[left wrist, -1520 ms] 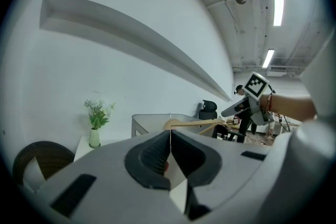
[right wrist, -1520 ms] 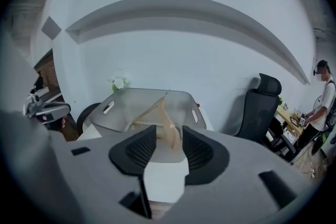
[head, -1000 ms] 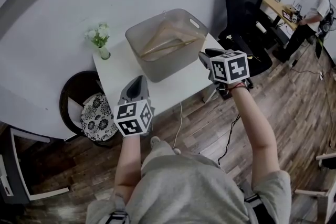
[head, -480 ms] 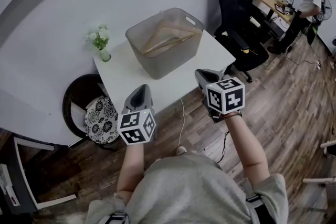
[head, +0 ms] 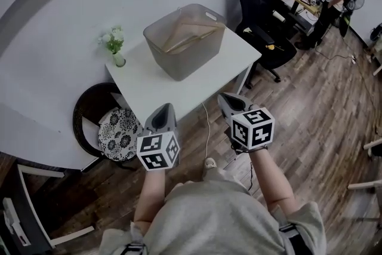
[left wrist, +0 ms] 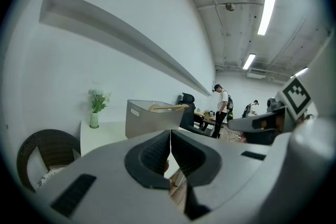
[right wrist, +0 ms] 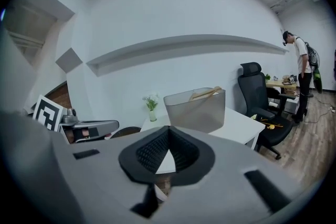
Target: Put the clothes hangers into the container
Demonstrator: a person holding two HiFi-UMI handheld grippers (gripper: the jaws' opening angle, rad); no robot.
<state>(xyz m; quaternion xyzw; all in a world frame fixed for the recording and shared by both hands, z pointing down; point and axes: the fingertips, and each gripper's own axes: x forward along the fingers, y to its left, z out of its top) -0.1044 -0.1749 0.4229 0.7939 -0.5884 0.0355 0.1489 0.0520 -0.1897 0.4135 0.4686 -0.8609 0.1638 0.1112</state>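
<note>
Head view, looking steeply down: a person in a grey top stands back from a white rectangular table (head: 149,83). They hold the left gripper (head: 163,109) and the right gripper (head: 227,100) side by side over dark wooden floorboards (head: 310,98), just short of the table's near edge. A second ago the right gripper reached out by the table's right edge, close to the container. It has since drawn back level with the left one and closed its jaws.

A translucent grey plastic container (head: 190,60) stands toward the table's far right corner. Pale wooden clothes hangers (head: 190,34) lie inside it, leaning from wall to wall. No hanger is left on the table, so the task looks finished and the person appears to be retreating. A small vase of white flowers (head: 115,48) stands at the far left corner.

Left gripper view and right gripper view show what the marker cubes hide from the head view: both pairs of jaws are pressed together with nothing between them. Seen side on, a hanger end pokes above the container's rim. Only the head view looks down into the container, and only it shows a round dark chair with a patterned cushion (head: 116,134) beside the table's left edge
</note>
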